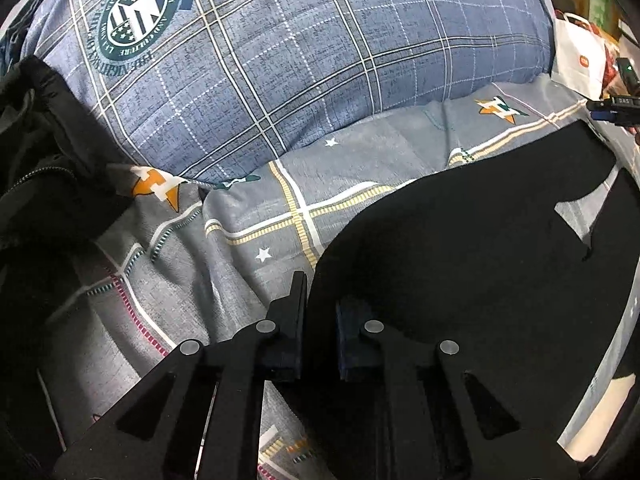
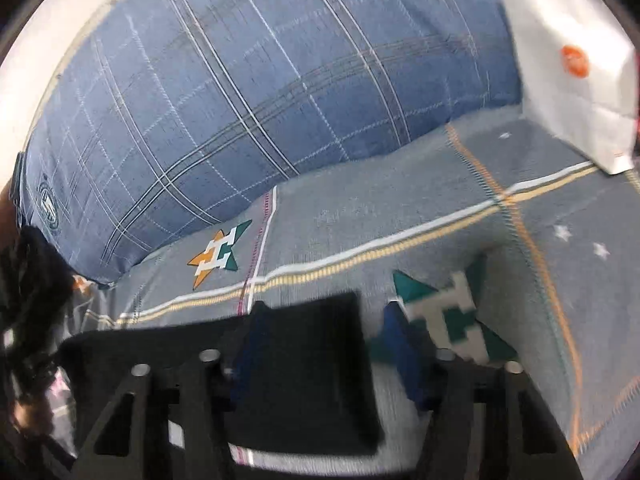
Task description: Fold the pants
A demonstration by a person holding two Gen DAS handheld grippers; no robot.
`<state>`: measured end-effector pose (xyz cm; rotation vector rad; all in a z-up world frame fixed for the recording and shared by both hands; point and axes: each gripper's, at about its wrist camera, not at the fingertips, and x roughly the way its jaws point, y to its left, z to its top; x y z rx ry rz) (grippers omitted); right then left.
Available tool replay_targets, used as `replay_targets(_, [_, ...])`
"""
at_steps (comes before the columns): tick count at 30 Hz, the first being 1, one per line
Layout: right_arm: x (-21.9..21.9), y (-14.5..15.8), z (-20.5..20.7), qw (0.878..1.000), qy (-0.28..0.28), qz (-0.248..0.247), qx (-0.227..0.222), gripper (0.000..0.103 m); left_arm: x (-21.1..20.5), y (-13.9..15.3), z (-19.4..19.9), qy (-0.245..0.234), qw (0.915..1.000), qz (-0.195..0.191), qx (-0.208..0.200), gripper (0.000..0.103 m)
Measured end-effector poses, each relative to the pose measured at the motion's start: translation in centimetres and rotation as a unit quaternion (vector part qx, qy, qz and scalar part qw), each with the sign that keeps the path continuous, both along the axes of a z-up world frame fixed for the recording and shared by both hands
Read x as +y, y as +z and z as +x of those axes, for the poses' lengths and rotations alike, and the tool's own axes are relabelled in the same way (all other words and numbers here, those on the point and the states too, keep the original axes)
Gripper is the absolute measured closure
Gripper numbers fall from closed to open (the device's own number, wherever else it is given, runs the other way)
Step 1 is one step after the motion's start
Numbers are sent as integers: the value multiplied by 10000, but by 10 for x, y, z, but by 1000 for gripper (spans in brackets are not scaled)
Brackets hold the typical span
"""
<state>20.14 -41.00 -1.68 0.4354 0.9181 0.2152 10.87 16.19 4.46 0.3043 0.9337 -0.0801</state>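
The black pants (image 1: pixel 460 240) lie spread on the grey patterned bedsheet (image 1: pixel 240 220), reaching to the right in the left wrist view. My left gripper (image 1: pixel 322 296) is shut on the pants' near left edge, and the black cloth runs down between its fingers. In the right wrist view, which is blurred, a squared end of the pants (image 2: pixel 304 368) lies between the fingers of my right gripper (image 2: pixel 326 308). The cloth sits against the left pad (image 2: pixel 250 344). A strip of sheet shows between it and the right pad (image 2: pixel 400 344), so this gripper is open.
A big blue plaid pillow (image 1: pixel 300 60) (image 2: pixel 260 100) fills the far side of the bed. A white paper bag (image 1: pixel 576 60) (image 2: pixel 572 72) stands at the far right. A dark zipped garment (image 1: pixel 40 160) is heaped at the left.
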Motion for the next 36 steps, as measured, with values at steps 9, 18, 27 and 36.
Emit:
replay_targets(9, [6, -20, 23, 9981, 247, -157, 544, 66, 5, -3, 2, 193, 9995, -232, -67, 92])
replay_targets(18, [13, -23, 21, 9976, 510, -311, 348, 97, 3, 0, 9, 265, 9994, -183, -147, 98])
replay_targets(27, [5, 32, -18, 9936, 629, -545, -764, 98, -6, 24, 19, -47, 9987, 151, -485, 99])
replay_targets(36, [10, 54, -108, 9750, 1387, -925, -1468, 98, -28, 28, -54, -406, 9967, 98, -694, 98])
